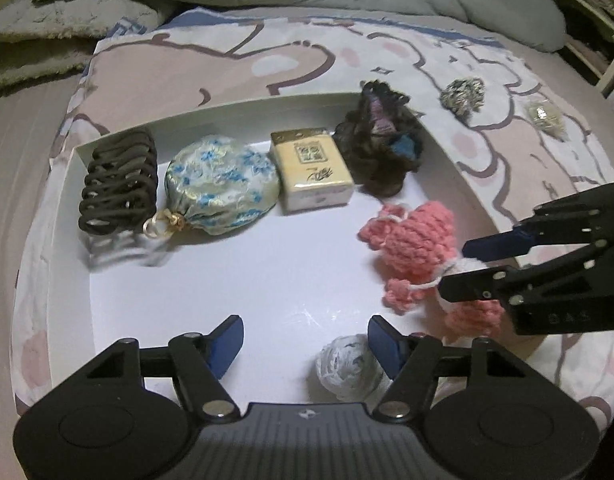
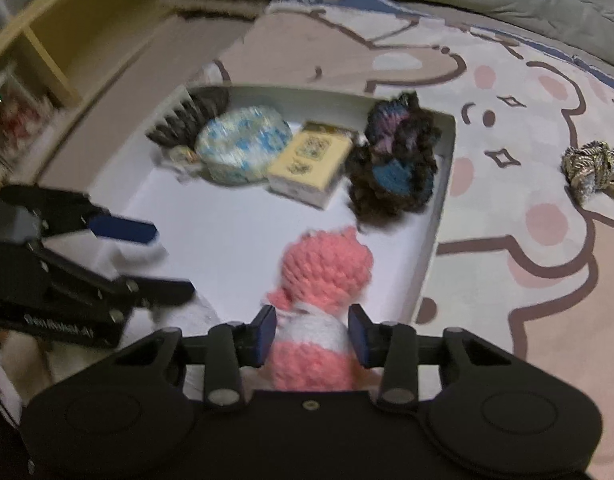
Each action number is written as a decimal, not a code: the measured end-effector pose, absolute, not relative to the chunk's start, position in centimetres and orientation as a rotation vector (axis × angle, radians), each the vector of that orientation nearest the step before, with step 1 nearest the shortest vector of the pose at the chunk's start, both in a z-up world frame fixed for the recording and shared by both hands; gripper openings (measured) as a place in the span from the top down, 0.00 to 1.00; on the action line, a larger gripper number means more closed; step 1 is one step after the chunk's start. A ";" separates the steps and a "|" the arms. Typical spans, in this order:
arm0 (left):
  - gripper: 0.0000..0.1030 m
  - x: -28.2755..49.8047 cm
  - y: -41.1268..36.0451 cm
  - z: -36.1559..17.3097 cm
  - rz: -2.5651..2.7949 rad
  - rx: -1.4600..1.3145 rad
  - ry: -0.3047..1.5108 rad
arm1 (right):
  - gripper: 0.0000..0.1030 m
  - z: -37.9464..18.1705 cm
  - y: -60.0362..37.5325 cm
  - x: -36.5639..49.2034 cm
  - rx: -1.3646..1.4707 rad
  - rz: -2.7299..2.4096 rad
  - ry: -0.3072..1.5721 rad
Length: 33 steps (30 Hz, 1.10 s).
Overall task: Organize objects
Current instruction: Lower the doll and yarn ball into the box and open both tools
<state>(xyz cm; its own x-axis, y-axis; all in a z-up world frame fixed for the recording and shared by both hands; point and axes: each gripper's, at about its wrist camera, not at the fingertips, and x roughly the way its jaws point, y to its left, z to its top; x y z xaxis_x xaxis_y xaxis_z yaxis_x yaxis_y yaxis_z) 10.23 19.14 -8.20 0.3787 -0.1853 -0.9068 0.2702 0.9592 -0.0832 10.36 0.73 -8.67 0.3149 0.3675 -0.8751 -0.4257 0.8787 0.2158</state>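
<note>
White tray (image 1: 463, 168) on the bed — back row: dark hair claw (image 1: 119, 184), floral pouch (image 1: 221, 184), cream box (image 1: 315, 170), dark scrunchie (image 1: 381, 140). Pink knitted toy (image 2: 323, 276) at 3 o'clock inside, right gripper (image 2: 311, 336) clamped on it. Left gripper (image 1: 305, 342) parted, empty — white scrunchie (image 1: 347, 364) near its right finger.

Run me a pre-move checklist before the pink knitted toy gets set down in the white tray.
1. Right tongs shut on pink knitted toy: ok.
2. Left tongs empty: ok.
3. Bare floor in white tray ahead of toy: ok.
4. White net ball clear of left tongs: cannot tell, it lies against one blue pad.
5. Back row, cream box included, undisturbed: ok.
</note>
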 end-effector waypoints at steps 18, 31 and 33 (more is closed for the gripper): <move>0.32 8.7 19.0 -7.0 -0.322 0.109 1.152 | 0.65 -7.6 -0.5 9.9 -0.063 0.516 1.120; 0.19 7.4 17.7 -2.8 -0.266 -0.029 0.973 | 0.65 -4.0 -2.9 9.2 0.018 0.553 1.023; 0.15 7.0 17.5 -2.3 -0.258 -0.039 0.951 | 0.65 -3.6 -3.4 9.0 0.022 0.552 1.013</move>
